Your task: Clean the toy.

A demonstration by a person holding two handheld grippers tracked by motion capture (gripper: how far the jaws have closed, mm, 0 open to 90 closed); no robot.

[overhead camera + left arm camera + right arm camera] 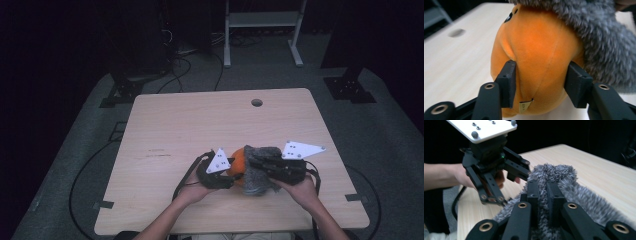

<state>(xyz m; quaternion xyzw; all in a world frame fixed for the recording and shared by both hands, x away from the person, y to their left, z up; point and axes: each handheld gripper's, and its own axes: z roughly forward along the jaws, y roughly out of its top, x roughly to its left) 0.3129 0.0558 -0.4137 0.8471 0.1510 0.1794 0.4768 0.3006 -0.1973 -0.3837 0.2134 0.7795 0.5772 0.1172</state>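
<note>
Black plastic jaws of the left gripper (540, 85) stand at the bottom of the left gripper view, one on each side of the round orange plush toy (536, 50), their pads pressing into its soft body near the small white label at its lower seam; this gripper is clamped on the toy. Just right of centre in the lower part of the high view, the right gripper (257, 165) has its jaws drawn almost together, pinching a fold of the shaggy grey fur cover (260, 172) that drapes over the top and far side of the toy. Both things sit low and slightly right of centre on the pale wooden table (200, 120), between the person's two hands. The step in hand looks like separating or fitting the grey cover: one gripper anchors the toy while the other grips the fur. Which of the two it is I cannot tell. A next move would call for a steady hold on the toy and a slow pull on the fur, so the soft body does not slip from the pads. Much is hidden: the toy's face is mostly under the fur, its underside is cut off, and the room behind the table is too dark to read.
</note>
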